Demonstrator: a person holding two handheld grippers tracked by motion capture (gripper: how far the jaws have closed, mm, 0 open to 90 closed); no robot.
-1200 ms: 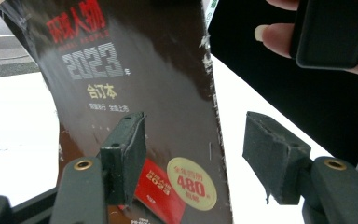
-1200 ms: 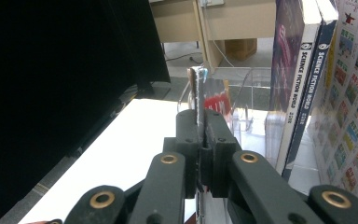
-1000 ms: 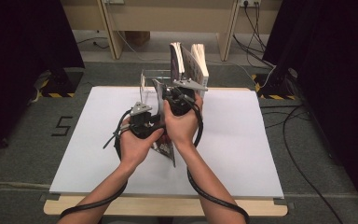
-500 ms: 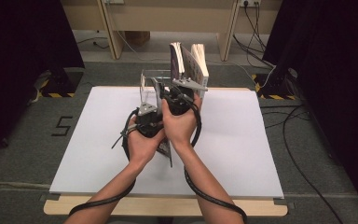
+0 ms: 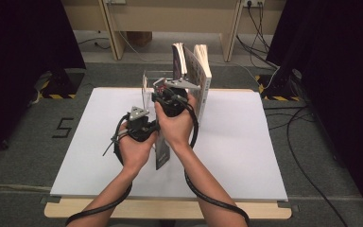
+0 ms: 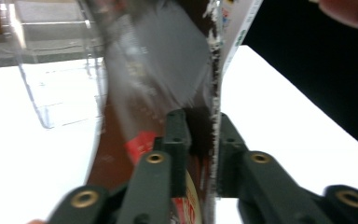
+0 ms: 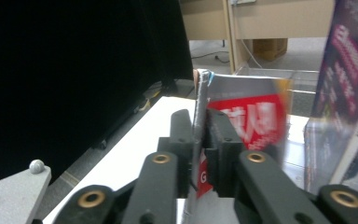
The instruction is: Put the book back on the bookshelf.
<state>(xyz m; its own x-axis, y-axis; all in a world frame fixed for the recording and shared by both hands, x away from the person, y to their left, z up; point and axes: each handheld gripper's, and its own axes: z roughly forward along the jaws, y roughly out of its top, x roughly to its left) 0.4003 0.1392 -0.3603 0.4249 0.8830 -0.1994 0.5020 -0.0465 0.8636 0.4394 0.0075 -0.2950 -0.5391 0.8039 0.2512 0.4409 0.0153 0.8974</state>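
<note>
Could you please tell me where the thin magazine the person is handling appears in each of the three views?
High view: the magazine stands on edge at centre, between the two hands.
Left gripper view: centre, rising from between the claw's jaws.
Right gripper view: centre, edge-on between the jaws.
Shared landmark: the clear plastic stand.

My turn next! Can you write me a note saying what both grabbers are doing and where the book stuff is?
Left gripper: jaws just closed on the thin book, gripping its lower edge.
Right gripper: jaws just eased open a little, the same book's edge between them.
The clear stand at the table's far edge holds two upright books.
Done: handover nearly made.
Left: probably free the right gripper and place the book.
</note>
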